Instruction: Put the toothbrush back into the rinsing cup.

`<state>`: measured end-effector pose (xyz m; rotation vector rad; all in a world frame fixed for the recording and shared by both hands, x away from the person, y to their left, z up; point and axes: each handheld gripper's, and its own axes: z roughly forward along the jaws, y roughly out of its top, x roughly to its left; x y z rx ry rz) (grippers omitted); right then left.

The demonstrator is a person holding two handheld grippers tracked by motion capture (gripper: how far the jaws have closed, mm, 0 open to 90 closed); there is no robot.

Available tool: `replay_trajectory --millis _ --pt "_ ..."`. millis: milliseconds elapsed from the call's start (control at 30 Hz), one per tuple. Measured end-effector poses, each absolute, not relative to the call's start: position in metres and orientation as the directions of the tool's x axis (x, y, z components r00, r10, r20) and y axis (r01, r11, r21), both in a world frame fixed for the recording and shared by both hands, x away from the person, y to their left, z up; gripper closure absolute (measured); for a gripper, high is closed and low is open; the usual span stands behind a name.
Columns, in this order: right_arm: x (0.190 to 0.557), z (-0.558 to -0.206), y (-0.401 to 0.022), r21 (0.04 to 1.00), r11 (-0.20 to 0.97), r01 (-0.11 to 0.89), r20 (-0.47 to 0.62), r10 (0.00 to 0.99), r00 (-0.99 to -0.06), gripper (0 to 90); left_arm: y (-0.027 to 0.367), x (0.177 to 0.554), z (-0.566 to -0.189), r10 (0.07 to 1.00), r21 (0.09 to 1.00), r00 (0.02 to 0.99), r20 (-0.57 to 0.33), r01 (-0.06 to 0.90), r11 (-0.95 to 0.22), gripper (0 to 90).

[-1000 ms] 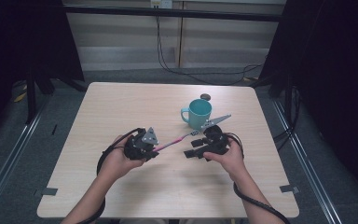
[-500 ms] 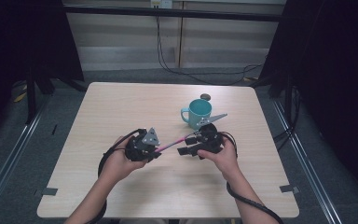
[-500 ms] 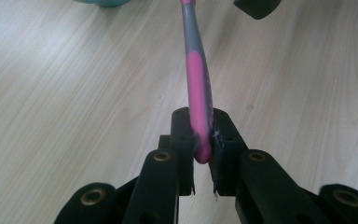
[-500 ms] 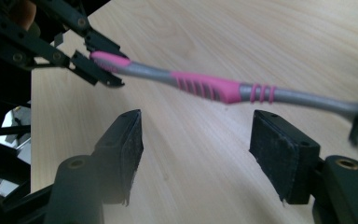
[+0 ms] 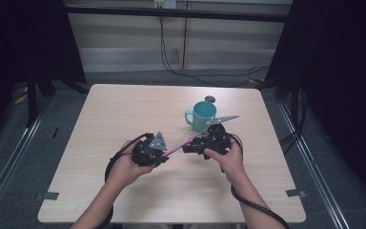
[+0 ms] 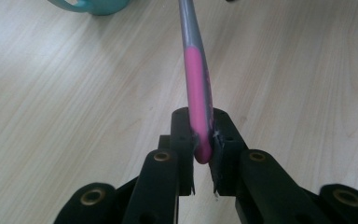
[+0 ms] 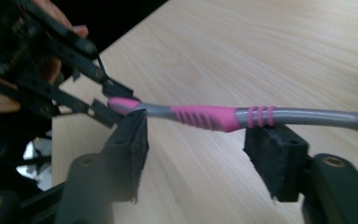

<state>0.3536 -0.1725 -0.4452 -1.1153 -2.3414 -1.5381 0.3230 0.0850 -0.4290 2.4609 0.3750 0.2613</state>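
A pink and grey toothbrush (image 5: 178,145) hangs level above the table between my two grippers. My left gripper (image 6: 200,123) is shut on the pink end of its handle (image 6: 196,79). My right gripper (image 7: 203,144) faces the left gripper (image 7: 105,105). Its jaws have just been closing, but the pads (image 7: 272,154) stand apart. The toothbrush (image 7: 205,117) runs across just above them, and neither pad presses on it. In the high view the left gripper (image 5: 164,153) and right gripper (image 5: 189,148) meet at mid-table.
A teal mug (image 5: 202,114) stands upright just beyond the right gripper, with a small dark round object (image 5: 210,99) behind it. The light wooden table (image 5: 124,109) has dark floor and metal rails around it. Cables trail from both grippers toward the person.
The right gripper's jaws have drawn closer together around the toothbrush. Both hands stay nearly where they were, and the left gripper keeps its hold.
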Motion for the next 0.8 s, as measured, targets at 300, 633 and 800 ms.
replay_trajectory --millis 300,633,800 --pt "0.354 -0.443 -0.179 0.72 0.105 0.686 0.553 0.51 -0.658 57.6 0.079 0.321 -0.432 0.325 0.596 0.941 0.094 0.208 -0.776 81.9" --pt "0.352 -0.437 -0.176 0.689 0.001 0.725 0.669 0.383 -0.637 79.0 0.073 0.321 -0.442 0.326 0.573 0.942 0.076 0.226 -0.788 81.7" --pt "0.35 -0.427 -0.165 0.725 0.084 0.684 0.601 0.409 -0.687 80.5 0.072 0.322 -0.447 0.364 0.585 0.931 0.023 0.282 -0.761 67.8"
